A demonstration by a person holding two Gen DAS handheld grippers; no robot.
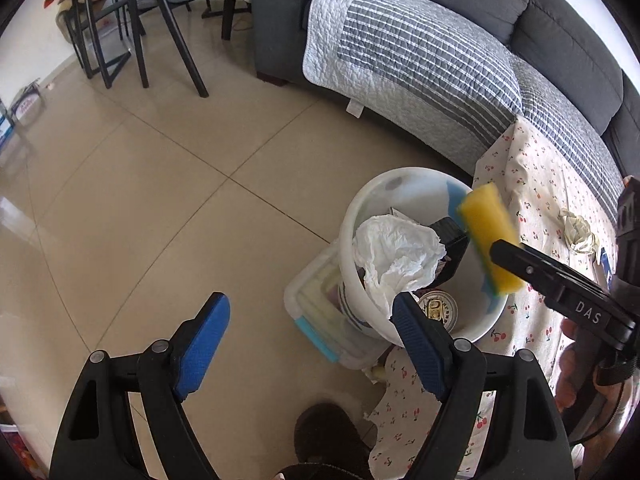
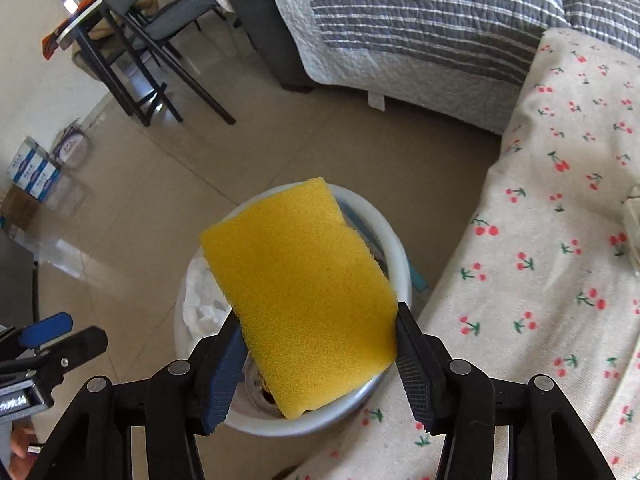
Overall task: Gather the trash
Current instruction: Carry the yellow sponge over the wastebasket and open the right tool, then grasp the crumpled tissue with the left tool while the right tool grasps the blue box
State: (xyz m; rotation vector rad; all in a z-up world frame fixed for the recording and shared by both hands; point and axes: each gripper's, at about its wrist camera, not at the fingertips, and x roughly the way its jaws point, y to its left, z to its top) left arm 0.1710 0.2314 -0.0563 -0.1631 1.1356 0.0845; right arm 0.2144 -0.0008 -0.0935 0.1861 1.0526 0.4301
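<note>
A white bin (image 1: 362, 216) (image 2: 394, 240) stands on the floor beside the cherry-print table. It holds a crumpled white tissue (image 1: 396, 252), a black box (image 1: 452, 240) and a metal can (image 1: 438, 308). My right gripper (image 2: 318, 324) is shut on a yellow sponge (image 2: 304, 292) (image 1: 488, 236) and holds it over the bin's opening. My left gripper (image 1: 310, 324) is open and empty, above the floor just left of the bin. A crumpled paper scrap (image 1: 578, 230) lies on the table.
A grey sofa with a striped quilt (image 1: 420, 52) runs behind the bin. A clear plastic box (image 1: 320, 312) sits under the bin's left side. A dining table and chairs (image 1: 132, 12) stand at the far left. Boxes (image 2: 34, 168) line the wall.
</note>
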